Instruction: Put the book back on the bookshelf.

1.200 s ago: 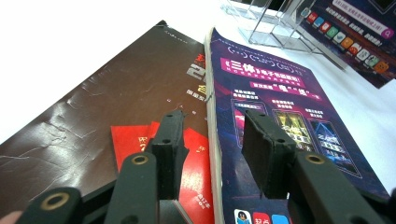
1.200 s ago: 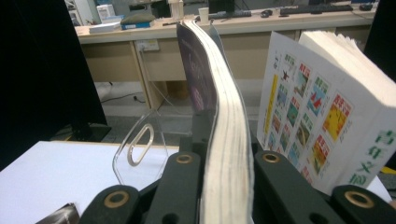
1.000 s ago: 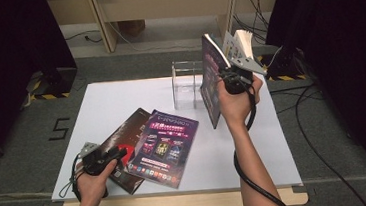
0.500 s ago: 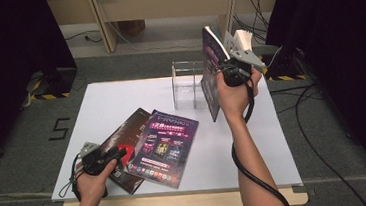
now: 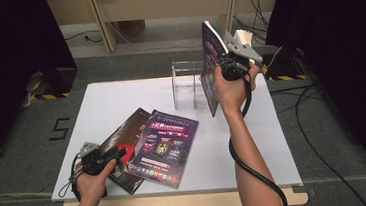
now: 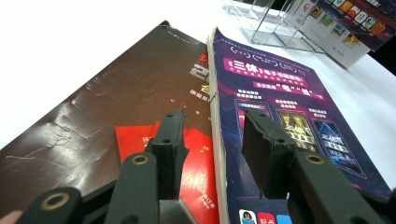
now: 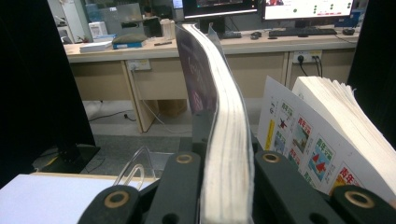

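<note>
My right gripper is shut on a thick purple-covered magazine, held upright above the right side of a clear acrylic holder. In the right gripper view its jaws clamp the white page edge of the held magazine, and a further sheaf of pages fans out at the right. My left gripper is open and low over two flat magazines, a brown one and a purple one. In the left gripper view its jaws straddle the purple magazine's edge beside the brown one.
The white table stands on a grey floor. The clear holder sits at the back middle, with its rim below the held magazine. Desks with monitors and cables lie beyond the table.
My right hand has lifted the upright magazine slightly higher over the holder. The left hand and the flat magazines have stayed where they were.
</note>
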